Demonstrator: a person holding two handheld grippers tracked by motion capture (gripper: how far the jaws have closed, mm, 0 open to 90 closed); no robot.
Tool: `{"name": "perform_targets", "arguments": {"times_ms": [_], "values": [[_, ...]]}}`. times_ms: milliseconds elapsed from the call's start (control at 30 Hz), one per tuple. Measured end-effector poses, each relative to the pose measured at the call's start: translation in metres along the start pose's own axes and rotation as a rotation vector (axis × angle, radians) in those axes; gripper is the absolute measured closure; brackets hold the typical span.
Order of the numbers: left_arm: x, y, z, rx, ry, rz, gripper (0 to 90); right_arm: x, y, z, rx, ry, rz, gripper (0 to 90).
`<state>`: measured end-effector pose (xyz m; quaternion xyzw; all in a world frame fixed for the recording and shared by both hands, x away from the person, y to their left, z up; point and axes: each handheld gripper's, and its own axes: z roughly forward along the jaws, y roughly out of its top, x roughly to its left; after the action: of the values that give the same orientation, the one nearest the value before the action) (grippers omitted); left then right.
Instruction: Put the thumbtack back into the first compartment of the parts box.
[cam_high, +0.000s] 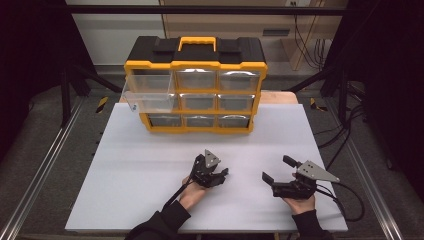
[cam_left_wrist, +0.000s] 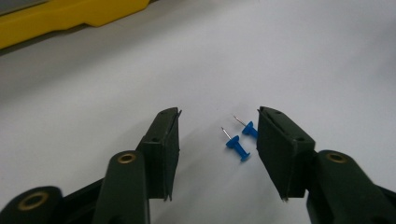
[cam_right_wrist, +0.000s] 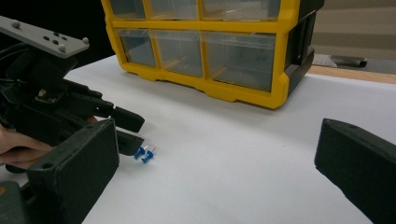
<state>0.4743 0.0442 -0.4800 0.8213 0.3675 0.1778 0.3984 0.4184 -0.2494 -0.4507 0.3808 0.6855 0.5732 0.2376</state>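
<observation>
- Two blue pushpins (cam_left_wrist: 239, 144) lie on the white surface (cam_high: 150, 165), between the jaws of the left gripper (cam_left_wrist: 217, 140); no earlier picture to compare, so only the present stance is noted: jaws partly apart, pads not pressing on either pin; one pin sits just beside the right-hand pad, possibly touching it, cannot tell.
- Risk 1: pins are small and lie side by side; if the jaws close as they stand, the pad may push the nearer pin into the other and both skid across the smooth surface instead of being caught.
- Risk 2: two pins caught together make an unsteady grip; one may drop on the lift.
- Risk 3: the metal points are thin; a pinch on the needle rather than the plastic head would likely let the pin swivel or slip out.
- Risk 4: the gripper sits low over the surface; going lower could jam the pad tips against it.
- Appearance: each pin has a blue plastic head with a flared base and a short bright needle; both lie on their sides, needles pointing away from the left gripper's camera; also visible in the right gripper view (cam_right_wrist: 144, 154), near the left gripper's jaw tips.
- Right gripper (cam_high: 280, 172) rests wide open and empty, well apart from the pins.
- Yellow drawer organiser (cam_high: 195, 90) stands at the far side of the surface; one upper-left drawer (cam_high: 147, 92) is pulled out.
</observation>
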Motion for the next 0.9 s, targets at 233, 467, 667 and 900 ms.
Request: {"name": "perform_targets", "arguments": {"times_ms": [233,467,667,900], "values": [[-0.0052,-0.0012,0.0043,0.011,0.017,-0.010,57.8,0.0000,0.0000,-0.0001,-0.001,0.000,-0.001,0.7],[-0.0063,-0.0018,0.0059,0.030,0.022,-0.007,65.3,-0.0004,-0.0001,0.0006,-0.001,-0.002,-0.006,0.7],[-0.0078,-0.0021,0.0064,0.027,0.033,-0.002,72.9,-0.0005,0.0001,0.0000,-0.001,0.003,-0.004,0.7],[-0.0080,-0.0019,0.0065,0.033,0.040,0.000,80.3,0.0000,0.0001,0.0002,-0.002,0.001,0.001,0.7]]}}
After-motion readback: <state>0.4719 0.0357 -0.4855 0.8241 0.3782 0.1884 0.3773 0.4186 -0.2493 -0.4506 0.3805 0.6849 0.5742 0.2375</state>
